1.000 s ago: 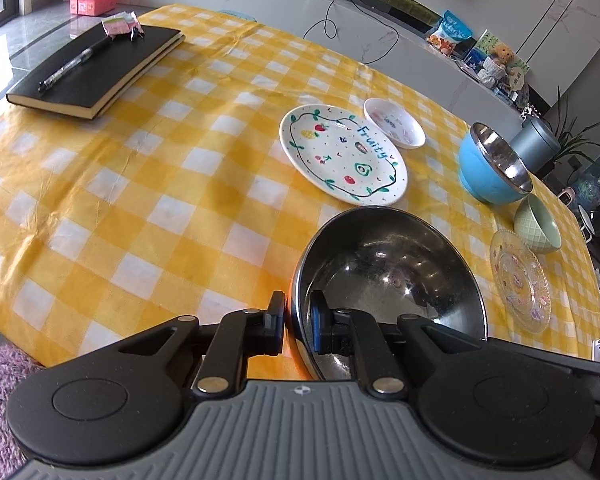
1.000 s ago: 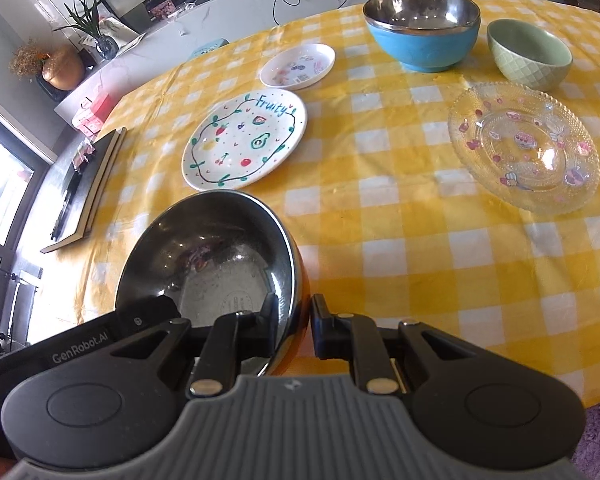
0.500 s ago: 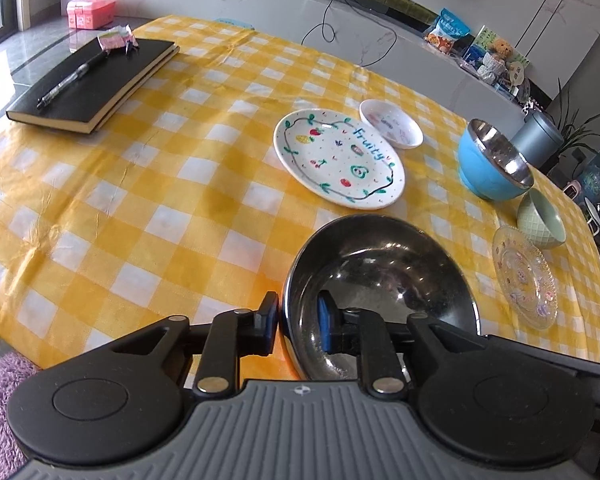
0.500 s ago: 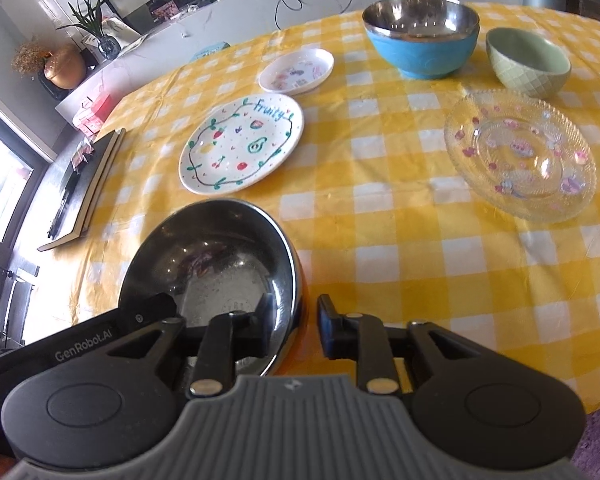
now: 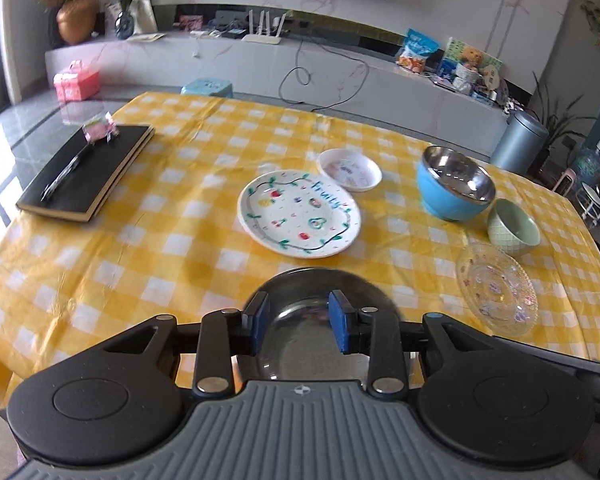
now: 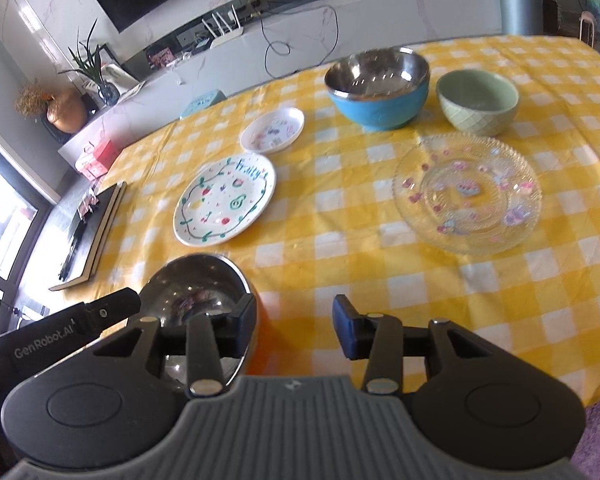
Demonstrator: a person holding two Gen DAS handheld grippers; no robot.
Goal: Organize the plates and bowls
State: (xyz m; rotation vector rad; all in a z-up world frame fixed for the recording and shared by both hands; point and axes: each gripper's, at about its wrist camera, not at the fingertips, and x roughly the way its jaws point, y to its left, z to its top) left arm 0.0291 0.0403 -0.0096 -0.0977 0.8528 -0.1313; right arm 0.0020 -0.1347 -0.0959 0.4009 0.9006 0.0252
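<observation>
steel bowl, blue bowl, green bowl: nothing inside.

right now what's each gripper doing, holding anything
left gripper: jaws open, just widened, off the steel bowl.
right gripper: jaws open, just widened, holding nothing.

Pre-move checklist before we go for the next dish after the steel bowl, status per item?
1. Left gripper released: ok. Jaws have just been opening; pads stand apart above the steel bowl, pressing nothing.
2. Right gripper released: ok. Jaws have just been opening; bowl rim by its left pad, not clamped.
3. Steel bowl resting upright on the tablecloth: ok.
4. Steel bowl clear of the table's near edge: cannot tell, the grippers hide it.
5. Fruity plate lying free: ok, nothing on it, apart from the small white dish.
6. Glass plate clear of the green bowl: ok in the right wrist view.
</observation>
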